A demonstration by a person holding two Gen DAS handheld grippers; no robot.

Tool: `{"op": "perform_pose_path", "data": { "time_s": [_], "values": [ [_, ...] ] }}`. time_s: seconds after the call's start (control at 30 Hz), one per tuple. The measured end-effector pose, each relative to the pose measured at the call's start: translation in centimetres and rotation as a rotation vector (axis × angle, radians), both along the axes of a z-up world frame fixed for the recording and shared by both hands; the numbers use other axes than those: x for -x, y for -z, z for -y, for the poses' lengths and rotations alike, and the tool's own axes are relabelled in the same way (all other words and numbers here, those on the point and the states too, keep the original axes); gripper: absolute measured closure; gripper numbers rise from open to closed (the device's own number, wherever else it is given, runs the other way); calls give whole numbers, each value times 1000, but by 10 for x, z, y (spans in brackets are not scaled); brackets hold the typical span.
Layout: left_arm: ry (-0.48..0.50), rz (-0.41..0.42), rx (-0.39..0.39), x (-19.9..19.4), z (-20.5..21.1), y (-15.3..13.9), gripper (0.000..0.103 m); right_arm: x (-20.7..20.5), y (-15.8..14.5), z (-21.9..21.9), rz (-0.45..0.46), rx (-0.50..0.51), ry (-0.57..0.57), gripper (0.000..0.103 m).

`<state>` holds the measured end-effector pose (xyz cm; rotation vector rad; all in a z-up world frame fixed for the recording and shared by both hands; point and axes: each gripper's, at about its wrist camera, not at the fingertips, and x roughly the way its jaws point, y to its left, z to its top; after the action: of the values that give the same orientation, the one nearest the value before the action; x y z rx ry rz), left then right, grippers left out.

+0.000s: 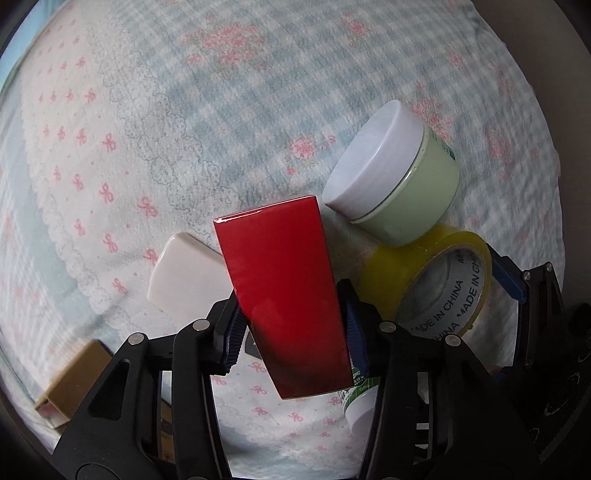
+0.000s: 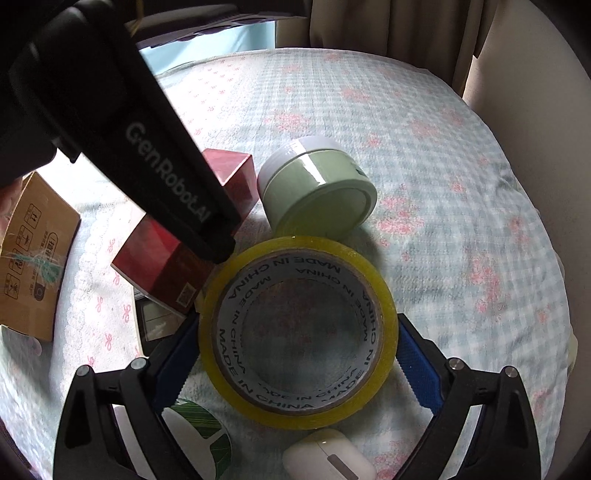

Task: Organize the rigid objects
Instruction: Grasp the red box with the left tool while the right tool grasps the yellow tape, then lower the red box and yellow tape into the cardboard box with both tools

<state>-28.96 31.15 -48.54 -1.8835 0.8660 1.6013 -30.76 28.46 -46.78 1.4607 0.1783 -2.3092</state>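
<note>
My left gripper (image 1: 291, 328) is shut on a glossy red box (image 1: 284, 291) and holds it above the bedspread; the box also shows in the right wrist view (image 2: 162, 258), under the left gripper's black body (image 2: 129, 129). My right gripper (image 2: 295, 350) is shut on a yellow tape roll (image 2: 299, 328), seen in the left wrist view (image 1: 424, 284) at the right. A pale green jar with a white lid (image 1: 395, 173) lies tilted against the roll and the box; it also shows in the right wrist view (image 2: 317, 192).
A pink-white soap-like block (image 1: 184, 277), a brown carton (image 1: 70, 384) and a small white tube (image 1: 358, 402) lie near the left gripper. The right wrist view shows a cardboard box (image 2: 33, 254), a dark flat item (image 2: 155, 321), a white case (image 2: 328, 458) and a curtain (image 2: 388, 33).
</note>
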Motion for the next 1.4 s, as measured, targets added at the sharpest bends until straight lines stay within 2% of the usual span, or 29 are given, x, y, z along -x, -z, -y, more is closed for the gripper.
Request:
{"op": "perform_pose_path", "data": {
  "time_s": [0.2, 0.33, 0.6, 0.73, 0.93, 1.1, 1.4],
  "values": [
    [-36, 2, -29, -2, 18, -15, 61, -6, -13, -7, 7, -1, 18, 6],
    [-63, -6, -68, -4, 29, -35, 61, -8, -27, -12, 6, -5, 28, 6],
    [-115, -67, -192, -15, 58, -104, 61, -12, -78, -25, -19, 4, 44, 7],
    [-165, -101, -259, 2, 76, -144, 61, -17, -114, -24, -31, 18, 53, 7],
    [-238, -155, -339, -8, 139, -198, 61, -26, -167, -11, -65, 30, 38, 7],
    [-298, -189, -403, -10, 203, -233, 61, -47, -210, 21, -95, 38, -2, 7],
    [-337, -266, -422, -3, 326, -272, 61, -88, -269, 106, -82, 112, -66, 6]
  ]
}}
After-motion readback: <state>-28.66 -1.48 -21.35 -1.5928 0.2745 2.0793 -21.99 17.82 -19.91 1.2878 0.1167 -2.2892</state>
